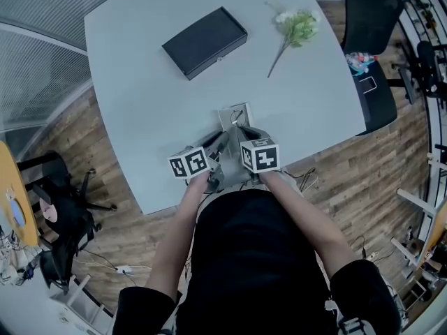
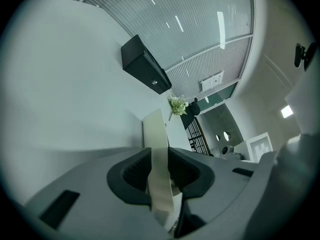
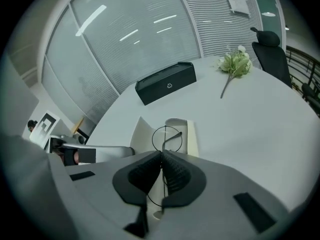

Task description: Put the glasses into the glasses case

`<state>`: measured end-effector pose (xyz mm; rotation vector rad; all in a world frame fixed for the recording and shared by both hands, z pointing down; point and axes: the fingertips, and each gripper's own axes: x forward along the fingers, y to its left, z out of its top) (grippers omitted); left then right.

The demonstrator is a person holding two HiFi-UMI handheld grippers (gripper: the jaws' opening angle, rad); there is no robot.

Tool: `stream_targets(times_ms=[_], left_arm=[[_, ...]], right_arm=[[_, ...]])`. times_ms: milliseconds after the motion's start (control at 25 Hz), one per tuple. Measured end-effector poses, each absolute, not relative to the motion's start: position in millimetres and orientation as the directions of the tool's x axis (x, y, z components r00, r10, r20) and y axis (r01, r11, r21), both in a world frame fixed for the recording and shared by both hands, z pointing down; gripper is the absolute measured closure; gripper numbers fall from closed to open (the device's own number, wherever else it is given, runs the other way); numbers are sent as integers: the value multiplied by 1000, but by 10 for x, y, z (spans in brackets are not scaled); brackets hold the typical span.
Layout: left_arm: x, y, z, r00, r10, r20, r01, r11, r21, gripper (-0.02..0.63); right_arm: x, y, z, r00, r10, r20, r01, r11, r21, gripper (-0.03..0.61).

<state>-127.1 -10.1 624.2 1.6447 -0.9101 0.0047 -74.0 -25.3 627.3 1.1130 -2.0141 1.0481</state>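
Observation:
A cream glasses case lies open near the table's front edge. My left gripper is shut on the case's upright lid flap, which stands between the pads. My right gripper is shut on thin black wire glasses with round lenses. It holds them just over the case's open tray. In the right gripper view the jaws meet on the wire frame, and the left gripper shows at the left beside the lid.
A black rectangular box lies at the far side of the white table. A sprig of white and green flowers lies at the far right. A black office chair stands beyond the table's right edge. The person's body is close to the front edge.

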Motion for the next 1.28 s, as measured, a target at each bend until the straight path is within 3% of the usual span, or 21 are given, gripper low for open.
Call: stream_targets(times_ms=[720,1280], left_arm=[[-1171,-128,6204,709,-543,451,-553,-30,833,502],[-1035,-151,6123,630,-568,529,-651,-16,758,492]], right_arm=[[-573,-302,6304,-420,-412,809,-893,347,-287,526],[72,-163,5906,-440,-490,753,-889,357,-287,526]])
